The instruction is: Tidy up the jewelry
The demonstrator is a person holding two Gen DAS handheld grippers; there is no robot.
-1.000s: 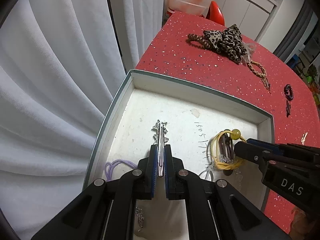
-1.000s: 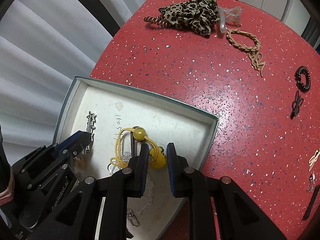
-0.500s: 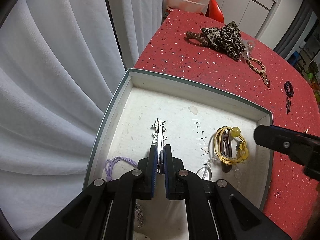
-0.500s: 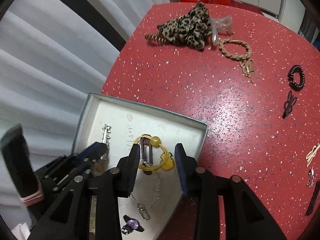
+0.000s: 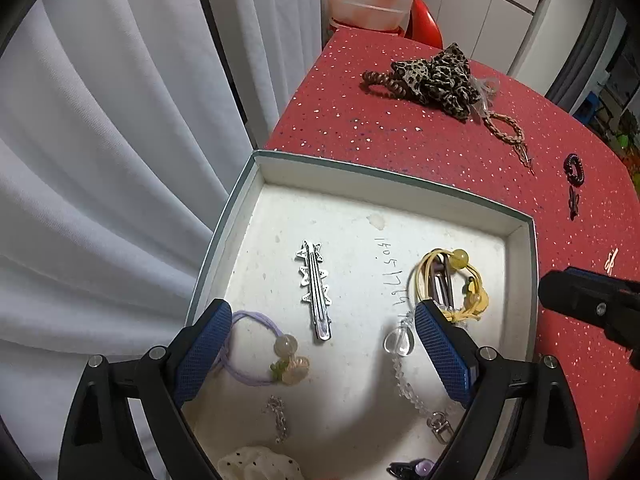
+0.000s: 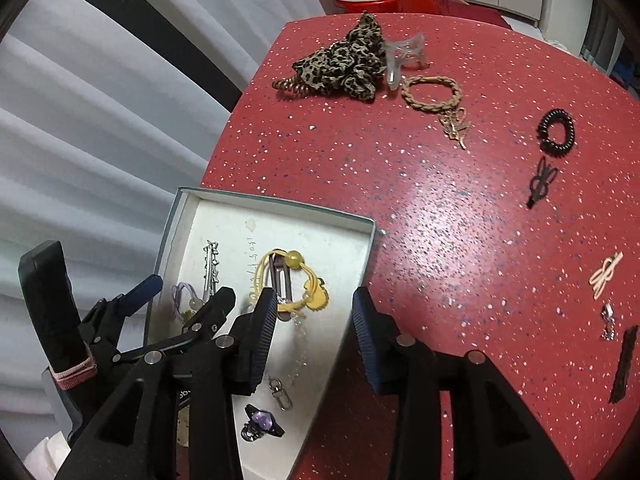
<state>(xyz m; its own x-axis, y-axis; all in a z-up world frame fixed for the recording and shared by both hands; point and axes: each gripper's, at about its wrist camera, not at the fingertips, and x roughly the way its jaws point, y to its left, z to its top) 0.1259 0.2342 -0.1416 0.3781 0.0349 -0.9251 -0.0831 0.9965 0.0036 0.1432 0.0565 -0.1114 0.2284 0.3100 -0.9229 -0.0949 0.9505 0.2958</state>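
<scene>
A white-lined box (image 5: 384,178) (image 6: 280,202) sits at the near left of the red table. In it lie a silver star hair clip (image 5: 316,286) (image 6: 210,270), a yellow beaded hair tie (image 5: 452,276) (image 6: 294,276), a purple hair tie (image 5: 260,344), a clear bead chain (image 5: 404,356) and a purple-stoned clip (image 6: 262,424). My left gripper (image 5: 322,320) hangs over the box, its jaws opening wide, the silver clip lying free on the floor between them. My right gripper (image 6: 314,300) is above the box's right edge, jaws opening, nothing between them.
On the red table (image 6: 440,220) beyond the box lie a leopard scrunchie (image 6: 344,64), a clear claw clip (image 6: 404,54), a braided bracelet (image 6: 432,94), a black coil tie (image 6: 556,132) and several small clips at the right. White curtains hang at the left.
My left gripper has opened and let go of the silver star clip, which now lies in the box. My right gripper has risen from the yellow hair tie and spread its jaws.
</scene>
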